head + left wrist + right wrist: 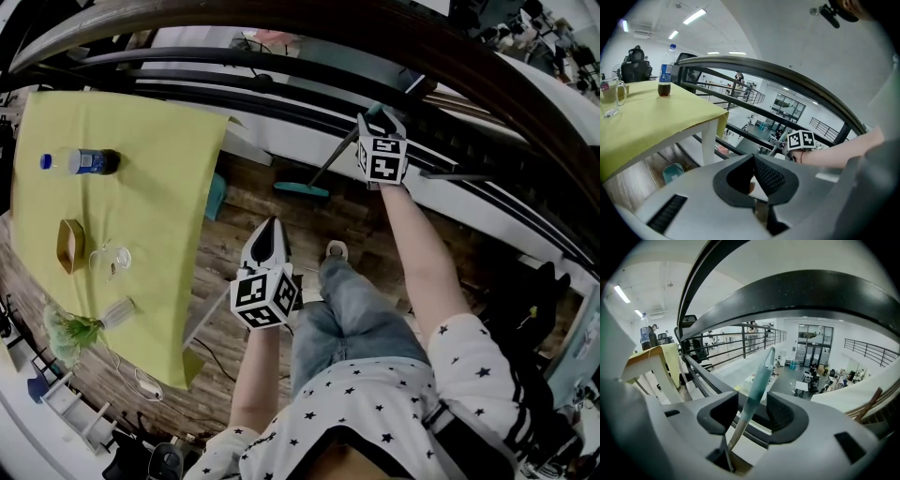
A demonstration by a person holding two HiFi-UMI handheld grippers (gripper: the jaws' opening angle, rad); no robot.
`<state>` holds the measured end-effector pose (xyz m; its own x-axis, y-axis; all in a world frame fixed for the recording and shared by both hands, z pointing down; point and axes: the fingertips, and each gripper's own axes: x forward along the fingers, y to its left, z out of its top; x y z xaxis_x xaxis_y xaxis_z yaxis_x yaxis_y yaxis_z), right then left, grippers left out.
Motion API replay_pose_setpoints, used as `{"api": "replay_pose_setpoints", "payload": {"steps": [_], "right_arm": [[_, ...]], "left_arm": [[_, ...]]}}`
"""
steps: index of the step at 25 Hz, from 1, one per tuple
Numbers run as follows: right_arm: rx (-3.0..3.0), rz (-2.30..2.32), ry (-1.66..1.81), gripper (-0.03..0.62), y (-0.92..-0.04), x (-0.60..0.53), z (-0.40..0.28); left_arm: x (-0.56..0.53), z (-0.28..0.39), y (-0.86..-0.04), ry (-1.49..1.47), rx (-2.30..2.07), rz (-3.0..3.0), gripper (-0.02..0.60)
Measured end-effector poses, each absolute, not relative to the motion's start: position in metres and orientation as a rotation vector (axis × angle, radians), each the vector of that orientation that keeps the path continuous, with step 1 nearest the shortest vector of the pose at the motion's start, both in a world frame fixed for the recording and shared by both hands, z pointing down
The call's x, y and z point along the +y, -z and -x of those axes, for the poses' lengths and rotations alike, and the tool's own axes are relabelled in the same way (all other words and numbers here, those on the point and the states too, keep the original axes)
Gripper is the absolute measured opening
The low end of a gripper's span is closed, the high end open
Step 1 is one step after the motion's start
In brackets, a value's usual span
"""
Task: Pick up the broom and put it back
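Underfoot, seemingly wooden floor [370, 239]; broom [302, 189] by railing [309, 17].

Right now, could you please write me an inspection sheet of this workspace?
Surface: table under a yellow cloth, standing on a wooden floor.
Job's things: broom stands tilted at the railing, with its head on the floor.
Clutter: bottle, brown cup and glass mug on the cloth.
Grippers: right gripper open, with the broom's handle between its fingers but not pressed; left gripper shut and empty.
Cables: white cable at the cloth's near edge.
Surroundings: beyond the railing, an open hall on a lower level.
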<state>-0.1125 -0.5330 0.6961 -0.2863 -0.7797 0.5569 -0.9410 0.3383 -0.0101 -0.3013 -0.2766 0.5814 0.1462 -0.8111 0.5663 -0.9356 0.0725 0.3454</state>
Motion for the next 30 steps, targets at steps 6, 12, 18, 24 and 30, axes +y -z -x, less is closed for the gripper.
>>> {"api": "replay_pose_setpoints", "payload": {"steps": [6, 12, 18, 24, 30], "right_arm": [[-2.147, -1.511, -0.462, 0.186, -0.691, -0.526, 0.110], [-2.175, -1.535, -0.494, 0.186, -0.673, -0.508, 0.104], [-2.246, -1.513, -0.508, 0.162, -0.648, -0.471, 0.112], [-2.295, -1.463, -0.516, 0.072, -0.618, -0.420, 0.118], [-2.317, -1.445, -0.511, 0.014, -0.589, -0.364, 0.120]], "left_arm": [[-0.274, 0.302, -0.577, -0.225, -1.686, -1.762, 0.011], [-0.266, 0.295, -0.569, -0.209, -1.694, -1.770, 0.011], [-0.243, 0.289, -0.562, -0.192, -1.695, -1.783, 0.012], [-0.210, 0.284, -0.551, -0.178, -1.694, -1.787, 0.012], [-0.172, 0.285, -0.538, -0.180, -1.701, -1.785, 0.011]]}}
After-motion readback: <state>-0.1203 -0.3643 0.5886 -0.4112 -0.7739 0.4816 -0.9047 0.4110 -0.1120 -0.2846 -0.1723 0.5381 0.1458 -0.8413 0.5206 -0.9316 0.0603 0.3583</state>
